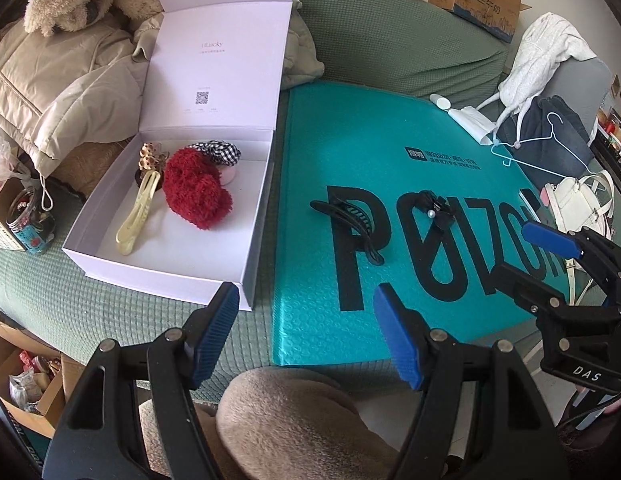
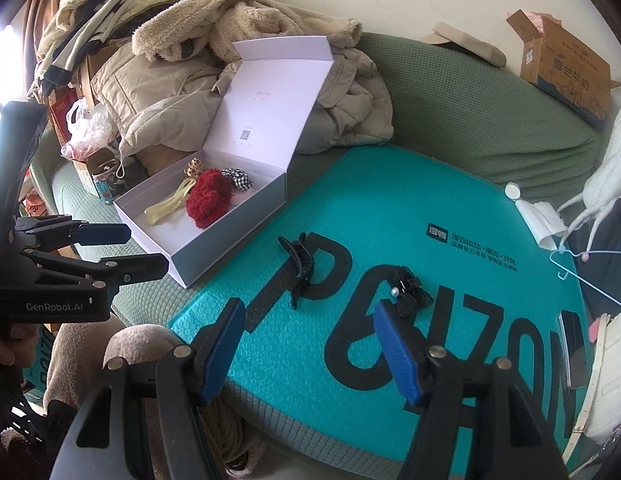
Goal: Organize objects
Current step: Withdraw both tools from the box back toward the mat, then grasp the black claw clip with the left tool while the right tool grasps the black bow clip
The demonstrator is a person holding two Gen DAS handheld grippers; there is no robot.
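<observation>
Behind the work area I see a beige padded jacket [image 1: 50,92] heaped under a fleecy garment [image 2: 230,20]. A cardboard carton [image 2: 566,68] sits at the back, and a white hanger [image 1: 550,140] rests near a white handbag [image 1: 582,204].

Matt white card box [image 1: 162,268] holds a fuzzy red yarn scrunchie [image 1: 196,192] and glossy cream plastic clip [image 1: 136,216]; at three o'clock, a bubble-textured teal plastic mailer [image 1: 310,320].

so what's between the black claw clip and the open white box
Nothing lies between them: from the black claw clip to the white box there is only bare teal mailer. Both wrist views show it.
</observation>
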